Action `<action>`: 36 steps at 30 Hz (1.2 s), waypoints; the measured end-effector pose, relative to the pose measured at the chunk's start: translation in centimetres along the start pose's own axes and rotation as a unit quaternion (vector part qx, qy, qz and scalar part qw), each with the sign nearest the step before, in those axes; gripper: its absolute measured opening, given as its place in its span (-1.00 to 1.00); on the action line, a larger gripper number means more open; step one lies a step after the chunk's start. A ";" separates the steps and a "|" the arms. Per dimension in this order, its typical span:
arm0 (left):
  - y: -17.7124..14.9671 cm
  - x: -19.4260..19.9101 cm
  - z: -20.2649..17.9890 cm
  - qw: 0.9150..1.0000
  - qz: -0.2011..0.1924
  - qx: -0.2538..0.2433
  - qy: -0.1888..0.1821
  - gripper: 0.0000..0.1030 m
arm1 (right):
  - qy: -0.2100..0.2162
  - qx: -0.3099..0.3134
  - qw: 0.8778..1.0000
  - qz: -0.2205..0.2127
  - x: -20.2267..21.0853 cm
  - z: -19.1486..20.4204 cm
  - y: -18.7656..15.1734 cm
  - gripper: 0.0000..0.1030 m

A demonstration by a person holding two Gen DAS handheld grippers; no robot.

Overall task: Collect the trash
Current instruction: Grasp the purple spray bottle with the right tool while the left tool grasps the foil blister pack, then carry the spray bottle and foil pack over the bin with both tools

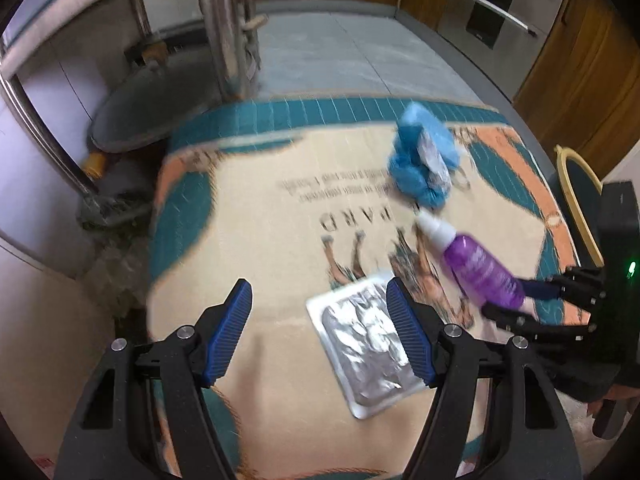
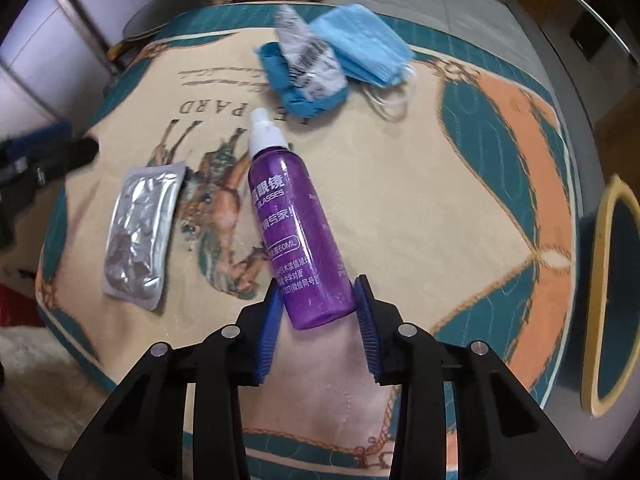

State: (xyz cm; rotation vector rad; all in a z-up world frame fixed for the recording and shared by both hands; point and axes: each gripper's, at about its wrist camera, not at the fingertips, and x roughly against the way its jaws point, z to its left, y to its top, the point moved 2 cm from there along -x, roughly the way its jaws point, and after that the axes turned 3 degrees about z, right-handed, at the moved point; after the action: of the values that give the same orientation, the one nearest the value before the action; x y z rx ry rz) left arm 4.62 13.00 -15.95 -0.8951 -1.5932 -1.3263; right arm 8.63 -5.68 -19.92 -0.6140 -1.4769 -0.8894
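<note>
A purple spray bottle (image 2: 296, 216) with a white nozzle lies on the patterned blanket (image 2: 400, 200). My right gripper (image 2: 319, 284) is shut on its base, with a blue pad against each side. In the left wrist view the bottle (image 1: 480, 268) lies at the right, with those black fingers (image 1: 576, 284) at its end. My left gripper (image 1: 320, 292) hangs open over a flat silver foil packet (image 1: 368, 352). Its right pad overlaps the packet's edge. The foil packet (image 2: 140, 232) lies left of the bottle. Farther back lies a pile of blue face masks (image 2: 360, 48), a clear plastic wrapper (image 2: 308, 60) and crumpled teal material (image 2: 296, 92).
The blanket covers a grey surface (image 1: 340, 52) that runs back to wooden cabinets (image 1: 580, 60). A metal pole (image 1: 228, 20) and a round grey top (image 1: 152, 112) stand at the back left. A yellow-rimmed dark oval (image 2: 612, 292) stands past the blanket's right edge.
</note>
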 end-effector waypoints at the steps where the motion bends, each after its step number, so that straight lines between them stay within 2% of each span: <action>1: -0.2 -0.4 -0.2 1.000 0.008 0.000 -0.005 0.34 | -0.001 -0.007 1.000 0.002 0.0 -0.2 -0.1 -0.26; 5: -1.3 -2.6 -1.9 0.998 0.057 0.005 -0.040 0.34 | 0.001 -0.011 1.000 0.006 0.0 -0.7 -0.2 -0.26; 8: -2.0 -3.9 -3.2 0.996 0.082 -0.014 -0.033 0.34 | 0.003 -0.016 1.000 0.008 0.2 -0.7 -0.4 -0.26; 12: -2.2 -4.6 -4.5 0.996 0.078 -0.041 -0.002 0.39 | 0.009 -0.014 1.000 0.007 -0.1 -0.6 0.2 -0.26; 14: -2.1 -4.7 -4.7 0.996 0.076 -0.044 0.006 0.34 | 0.011 -0.009 1.000 0.004 -0.1 -0.7 0.4 -0.14; 17: -1.7 -4.7 -4.5 0.996 0.073 -0.041 0.006 0.25 | -0.005 0.011 1.000 -0.005 -0.1 -0.7 0.7 0.09; 22: -1.2 -4.7 -4.2 0.997 0.071 -0.043 0.000 0.21 | -0.007 0.038 0.999 -0.033 0.1 0.0 2.1 0.12; 24: -1.0 -4.6 -3.9 0.997 0.069 -0.038 -0.004 0.20 | 0.005 0.039 0.999 -0.034 -0.1 0.2 2.5 -0.04; 25: -0.8 -4.6 -3.8 0.997 0.068 -0.036 -0.005 0.19 | 0.010 0.043 0.999 -0.032 -0.3 0.3 2.6 -0.26; 29: -0.5 -4.2 -3.2 0.998 0.061 -0.032 -0.010 0.17 | 0.018 0.043 0.998 -0.029 -0.3 0.5 2.7 -0.31; 36: 0.1 -3.1 -3.3 0.998 0.045 -0.035 -0.015 0.17 | 0.033 0.024 0.998 -0.055 1.9 -0.8 2.0 -0.35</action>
State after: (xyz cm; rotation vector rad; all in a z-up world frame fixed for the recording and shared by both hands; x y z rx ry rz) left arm 6.42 9.75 -18.57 -1.0222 -1.5198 -1.3176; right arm 10.47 -5.41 -17.74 -0.4673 -1.4799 -0.9479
